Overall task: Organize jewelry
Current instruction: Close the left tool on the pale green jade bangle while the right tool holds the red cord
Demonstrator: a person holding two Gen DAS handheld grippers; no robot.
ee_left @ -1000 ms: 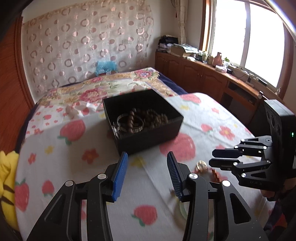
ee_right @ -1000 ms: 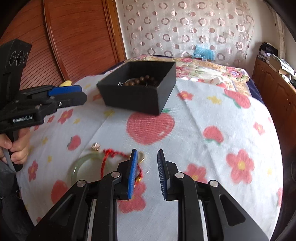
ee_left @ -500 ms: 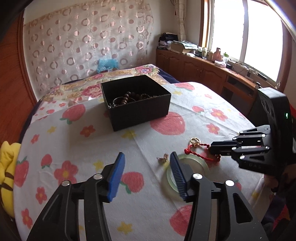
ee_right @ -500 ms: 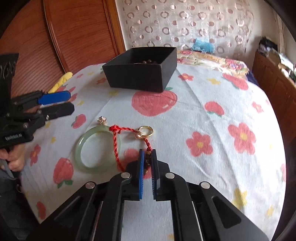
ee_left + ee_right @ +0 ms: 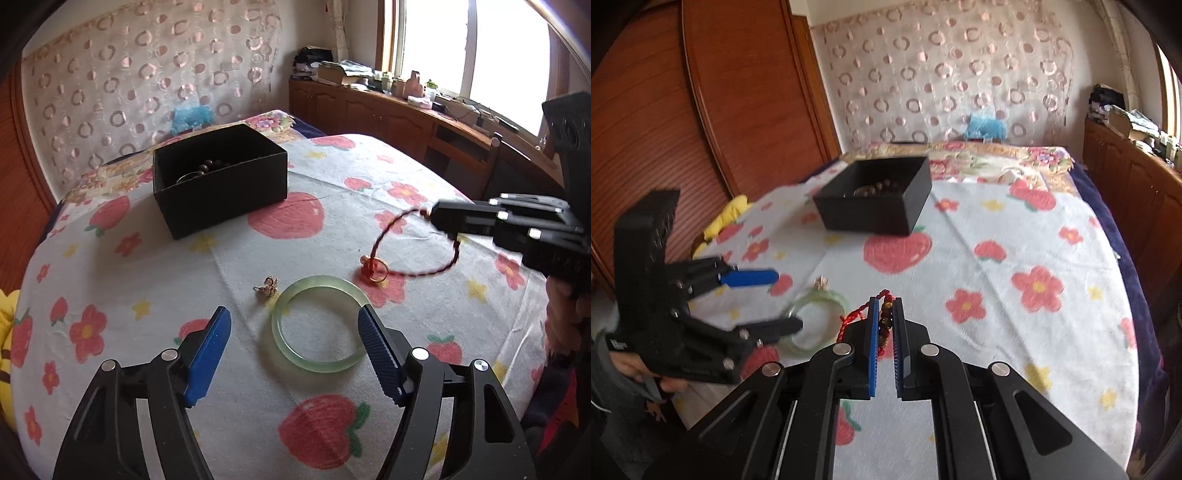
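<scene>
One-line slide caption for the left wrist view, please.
Open left gripper hovers over green bangle; right gripper lifts red cord bracelet near black box.

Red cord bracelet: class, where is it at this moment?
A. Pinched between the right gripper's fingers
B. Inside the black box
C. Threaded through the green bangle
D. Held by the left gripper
A. The right gripper is shut on the red cord bracelet, whose loop and gold ring hang down toward the cloth, while the left gripper stays open over the green bangle and the black box stands farther back.
</scene>
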